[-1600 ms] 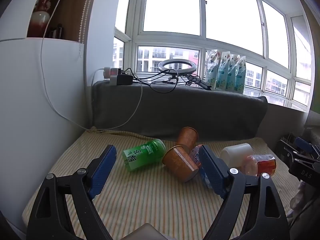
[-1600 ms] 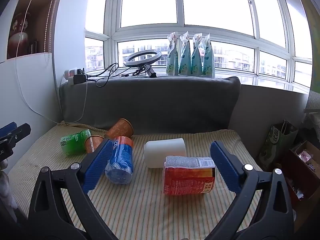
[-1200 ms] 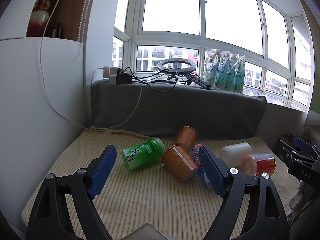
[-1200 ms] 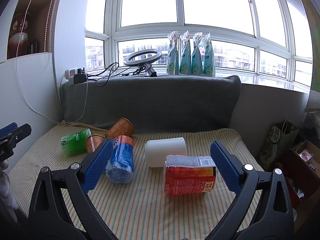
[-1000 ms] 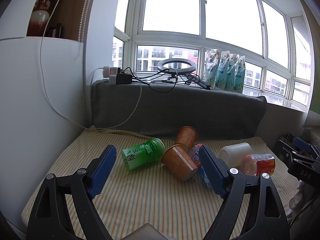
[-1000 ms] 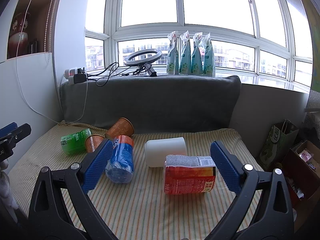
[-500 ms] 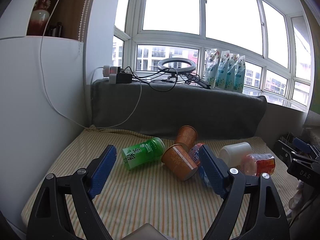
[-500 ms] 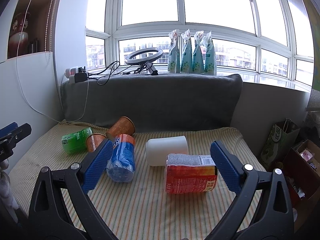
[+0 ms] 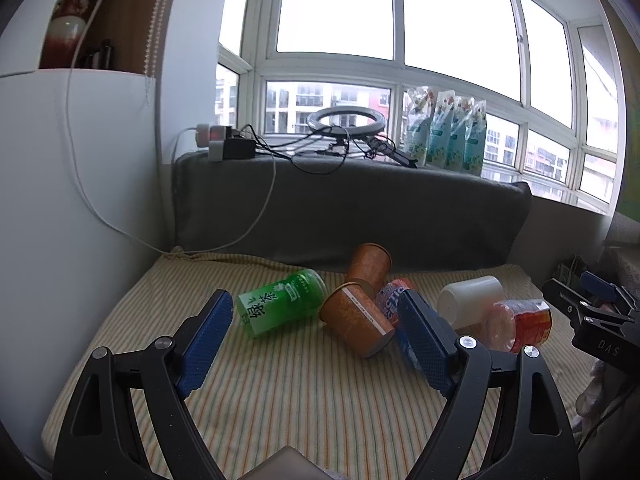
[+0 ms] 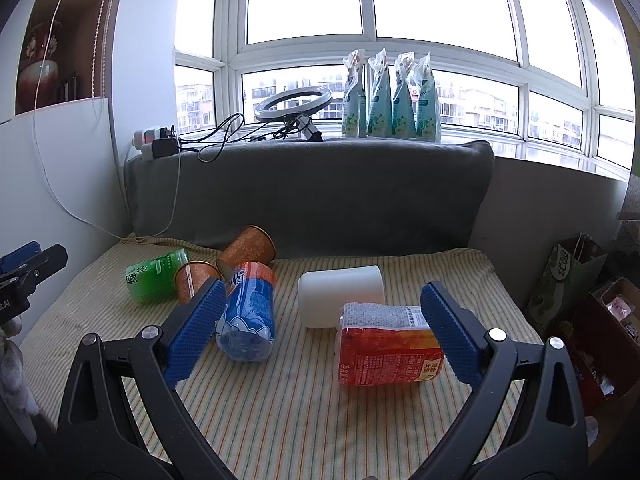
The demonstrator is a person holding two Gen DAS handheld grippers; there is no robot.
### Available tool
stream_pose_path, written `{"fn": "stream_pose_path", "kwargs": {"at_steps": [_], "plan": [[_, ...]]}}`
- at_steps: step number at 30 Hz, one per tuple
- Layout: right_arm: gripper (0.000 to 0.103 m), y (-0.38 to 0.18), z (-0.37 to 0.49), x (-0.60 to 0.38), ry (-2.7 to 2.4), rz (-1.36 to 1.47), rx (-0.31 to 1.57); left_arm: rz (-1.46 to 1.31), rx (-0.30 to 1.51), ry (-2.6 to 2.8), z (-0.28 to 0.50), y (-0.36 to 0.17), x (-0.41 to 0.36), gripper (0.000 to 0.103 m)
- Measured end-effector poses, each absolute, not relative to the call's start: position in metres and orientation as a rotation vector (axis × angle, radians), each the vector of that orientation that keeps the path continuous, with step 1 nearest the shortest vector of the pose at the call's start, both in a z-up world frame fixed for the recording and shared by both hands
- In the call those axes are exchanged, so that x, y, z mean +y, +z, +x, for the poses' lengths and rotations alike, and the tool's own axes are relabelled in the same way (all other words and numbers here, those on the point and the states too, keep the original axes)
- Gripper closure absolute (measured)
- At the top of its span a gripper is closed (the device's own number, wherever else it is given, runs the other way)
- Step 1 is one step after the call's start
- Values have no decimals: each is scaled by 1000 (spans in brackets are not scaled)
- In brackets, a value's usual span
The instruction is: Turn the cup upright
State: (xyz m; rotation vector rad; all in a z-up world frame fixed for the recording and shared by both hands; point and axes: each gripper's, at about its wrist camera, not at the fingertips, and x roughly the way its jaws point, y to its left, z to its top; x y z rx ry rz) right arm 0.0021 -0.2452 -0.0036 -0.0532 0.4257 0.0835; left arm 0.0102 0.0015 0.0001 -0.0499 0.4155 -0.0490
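Several cups lie on their sides on a striped cloth (image 9: 304, 392). A white cup (image 10: 340, 295) lies mid-table, also seen in the left wrist view (image 9: 470, 300). Two orange cups (image 9: 356, 322) (image 9: 368, 265) lie together near the back. A green cup (image 9: 280, 302), a blue cup (image 10: 248, 316) and a red cup (image 10: 386, 350) also lie there. My left gripper (image 9: 312, 340) is open and empty, hovering in front of the green and orange cups. My right gripper (image 10: 320, 330) is open and empty, in front of the blue, white and red cups.
A grey padded backrest (image 10: 312, 188) runs behind the cloth, with a ring light (image 10: 294, 104), cables and pouches (image 10: 390, 98) on the sill. A white wall (image 9: 60, 200) bounds the left. A bag (image 10: 568, 272) and box stand right of the cloth.
Both grippers have crept slightly forward; the cups appear a little lower and nearer in the views. No cup has moved and both grippers stay open.
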Motion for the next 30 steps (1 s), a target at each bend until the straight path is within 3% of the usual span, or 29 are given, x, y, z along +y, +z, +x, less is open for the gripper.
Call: {"fn": "stream_pose_path", "kwargs": {"at_steps": [30], "plan": [[3,-19,24,-271,90,17,435,68,687,-289,155,-7,-44,19]]}}
